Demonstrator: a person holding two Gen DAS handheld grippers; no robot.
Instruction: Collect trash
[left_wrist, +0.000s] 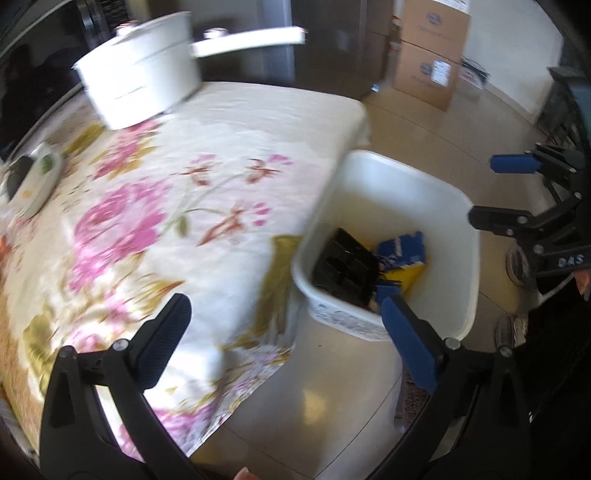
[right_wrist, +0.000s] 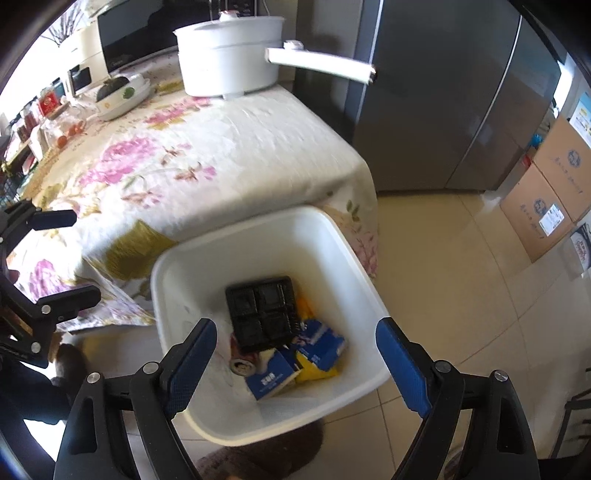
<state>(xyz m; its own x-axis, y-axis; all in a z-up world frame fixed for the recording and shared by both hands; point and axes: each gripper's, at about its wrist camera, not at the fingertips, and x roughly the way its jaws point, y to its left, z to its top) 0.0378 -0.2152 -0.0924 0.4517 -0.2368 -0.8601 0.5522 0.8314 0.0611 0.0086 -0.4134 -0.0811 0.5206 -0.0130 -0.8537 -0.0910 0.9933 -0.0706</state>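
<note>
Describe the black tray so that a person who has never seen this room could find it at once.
Look for the table with the flowered cloth; beside its corner, on the floor, stands a white bin. Inside the bin the black tray leans over a drink can and blue and yellow cartons. It alone is black and divided into compartments.

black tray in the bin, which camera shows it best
The right wrist view: it looks straight down into the white bin, showing the black tray and its compartments. The left wrist view shows it blurred and side-on.
</note>
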